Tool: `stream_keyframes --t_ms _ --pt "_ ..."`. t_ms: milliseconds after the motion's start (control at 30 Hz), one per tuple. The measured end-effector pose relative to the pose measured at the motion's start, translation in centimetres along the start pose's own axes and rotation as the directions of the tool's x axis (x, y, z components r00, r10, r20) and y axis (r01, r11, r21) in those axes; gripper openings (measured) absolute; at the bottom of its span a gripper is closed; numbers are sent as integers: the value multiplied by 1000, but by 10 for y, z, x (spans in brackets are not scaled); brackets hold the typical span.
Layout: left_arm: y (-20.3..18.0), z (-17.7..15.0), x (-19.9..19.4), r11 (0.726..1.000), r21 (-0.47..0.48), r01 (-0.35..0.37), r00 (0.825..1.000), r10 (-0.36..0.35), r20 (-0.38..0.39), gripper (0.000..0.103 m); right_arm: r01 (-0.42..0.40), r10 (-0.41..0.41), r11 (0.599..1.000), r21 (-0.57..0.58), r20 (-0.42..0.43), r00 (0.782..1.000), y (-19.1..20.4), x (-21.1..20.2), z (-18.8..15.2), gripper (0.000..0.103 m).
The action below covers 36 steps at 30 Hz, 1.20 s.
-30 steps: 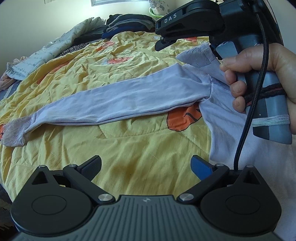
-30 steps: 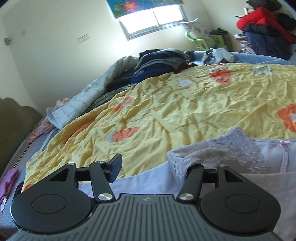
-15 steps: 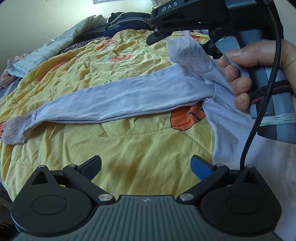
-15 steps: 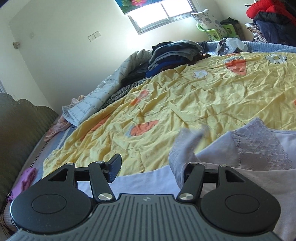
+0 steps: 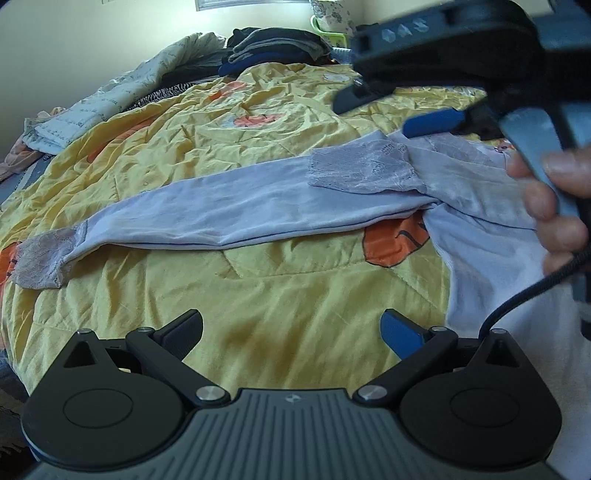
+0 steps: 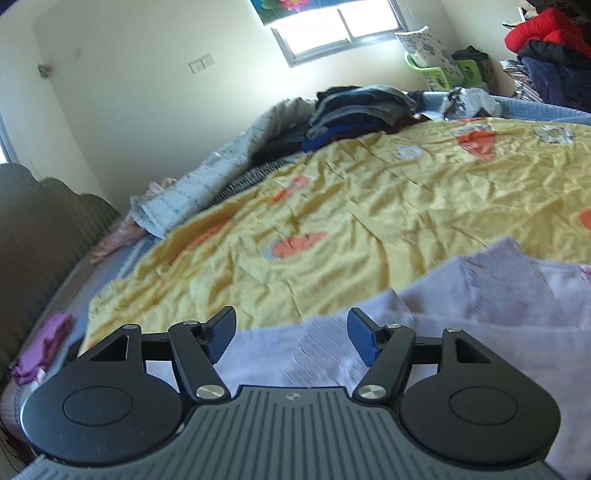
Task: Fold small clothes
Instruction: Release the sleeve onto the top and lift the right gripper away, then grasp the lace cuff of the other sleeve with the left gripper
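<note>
Dropped now, the lace cuff (image 5: pixel 362 166) lies folded across the pale lilac long-sleeved top (image 5: pixel 258 199) on the yellow flowered quilt (image 5: pixel 258 295). Right gripper (image 6: pixel 291 336) has just been opening, empty above it. Left gripper (image 5: pixel 291 328) hovers wide apart, empty. Only the right view shows the window (image 6: pixel 340 26).

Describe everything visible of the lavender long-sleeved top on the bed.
The lavender top is thin, smooth, slightly creased fabric with lace cuffs. It lies flat on the yellow quilt. One sleeve stretches straight out, its lace cuff at the far end; the other cuff is folded across onto that sleeve. The right gripper hangs open just above it, nothing between its jaws.
</note>
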<state>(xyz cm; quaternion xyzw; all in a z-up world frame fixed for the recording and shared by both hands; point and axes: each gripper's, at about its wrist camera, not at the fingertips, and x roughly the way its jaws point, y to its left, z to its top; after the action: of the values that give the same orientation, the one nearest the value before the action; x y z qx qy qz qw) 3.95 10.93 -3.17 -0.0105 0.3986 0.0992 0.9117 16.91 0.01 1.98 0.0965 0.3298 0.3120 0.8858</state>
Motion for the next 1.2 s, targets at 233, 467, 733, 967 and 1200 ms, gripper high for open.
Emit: stream_keyframes --t_ms 233,467,733,967,1200 --pt "31 6 3 997 -78 -19 1000 20 10 103 120 -120 991 -63 -8 993 -5 -26 -38 68" --pt "87 10 -12 942 -323 95 992 -63 108 103 103 -103 995 -14 12 995 -9 -54 -68 70" --pt "180 -9 19 642 -715 276 957 -252 143 103 209 -207 978 -23 73 976 -19 -86 -90 72" --pt "204 -12 23 597 -732 329 944 -214 250 103 427 -415 901 -70 144 898 -43 -117 -115 77" --pt "215 -11 40 530 -770 356 934 -200 295 103 547 -531 832 -88 156 833 -62 -122 -131 81"
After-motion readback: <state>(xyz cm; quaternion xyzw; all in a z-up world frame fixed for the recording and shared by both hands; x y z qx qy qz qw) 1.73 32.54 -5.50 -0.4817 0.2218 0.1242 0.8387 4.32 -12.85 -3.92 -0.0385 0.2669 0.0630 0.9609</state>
